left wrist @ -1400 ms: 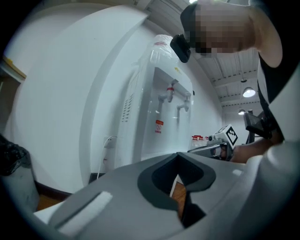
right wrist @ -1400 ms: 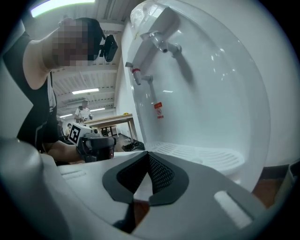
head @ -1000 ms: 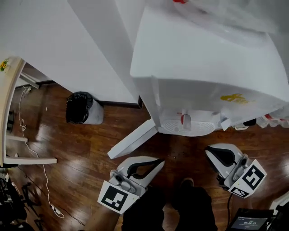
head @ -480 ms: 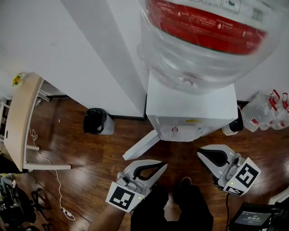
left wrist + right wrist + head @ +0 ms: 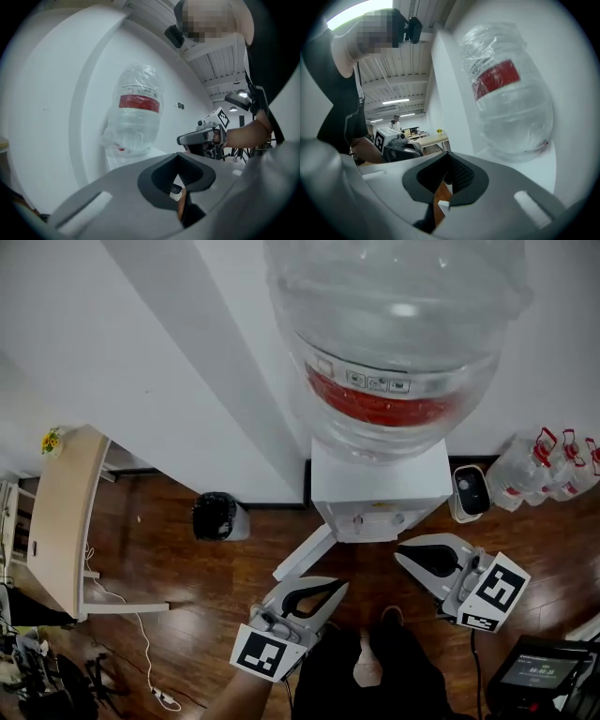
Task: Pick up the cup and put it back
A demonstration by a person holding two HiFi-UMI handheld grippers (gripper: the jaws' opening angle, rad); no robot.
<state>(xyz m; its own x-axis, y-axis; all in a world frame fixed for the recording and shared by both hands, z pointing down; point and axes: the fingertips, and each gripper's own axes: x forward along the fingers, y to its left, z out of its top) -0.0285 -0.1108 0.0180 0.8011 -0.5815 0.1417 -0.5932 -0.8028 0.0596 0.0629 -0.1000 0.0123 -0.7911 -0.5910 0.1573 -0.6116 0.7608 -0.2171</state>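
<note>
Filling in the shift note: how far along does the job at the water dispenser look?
Done: nothing that shows; no cup appears in any view. In hand: nothing. The left gripper and right gripper are both shut and empty, held in front of the water dispenser, facing its bottle. Left: the whole job, meaning finding the cup, lifting it and setting it back.

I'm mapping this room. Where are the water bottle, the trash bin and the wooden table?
water bottle (image 5: 394, 343), head view, on its clear wall above the red label.
trash bin (image 5: 215, 516), head view, on the black liner at its top.
wooden table (image 5: 58, 512), head view, on the bare tabletop.
</note>
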